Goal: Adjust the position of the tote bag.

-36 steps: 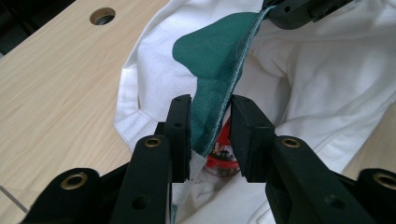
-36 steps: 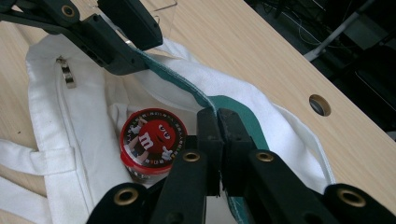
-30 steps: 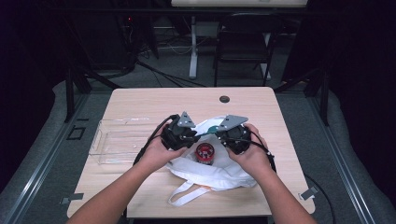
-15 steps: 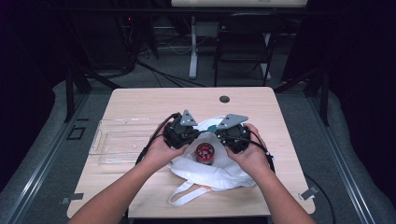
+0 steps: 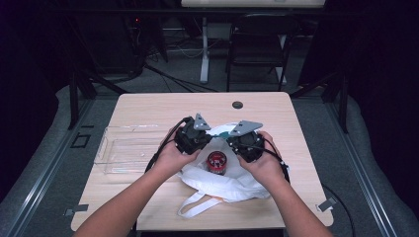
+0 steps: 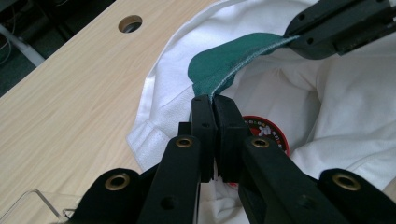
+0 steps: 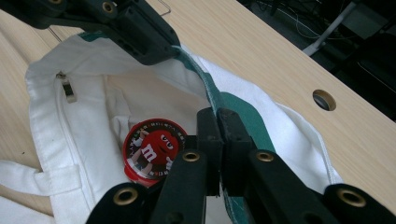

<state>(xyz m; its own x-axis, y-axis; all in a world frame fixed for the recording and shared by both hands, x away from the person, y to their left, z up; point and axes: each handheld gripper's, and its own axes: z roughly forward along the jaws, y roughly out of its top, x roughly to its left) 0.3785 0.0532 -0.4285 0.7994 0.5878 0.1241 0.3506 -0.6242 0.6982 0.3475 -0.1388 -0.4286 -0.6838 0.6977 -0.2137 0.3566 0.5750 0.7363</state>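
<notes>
A white cloth bag (image 5: 222, 178) with a green rim (image 6: 224, 65) lies open on the table. A round red M&M's tin (image 5: 216, 161) rests inside it, also visible in the right gripper view (image 7: 152, 149). My left gripper (image 6: 214, 100) has just been closing and now pinches the green rim of the bag's mouth. My right gripper (image 7: 218, 114) is shut on the same green rim (image 7: 243, 112) a little further along. In the high view the left gripper (image 5: 213, 134) and the right gripper (image 5: 230, 136) face each other over the bag's far edge.
A clear plastic tray (image 5: 123, 148) sits on the table's left part, beside my left forearm. A cable hole (image 5: 237, 104) lies near the far edge of the wooden table (image 5: 163, 106). The bag's handles (image 5: 197, 202) trail toward the near edge. A chair (image 5: 257, 44) stands beyond.
The left gripper has edged slightly up toward the bag's far rim. The right gripper, the bag and the tin have stayed where they were.
</notes>
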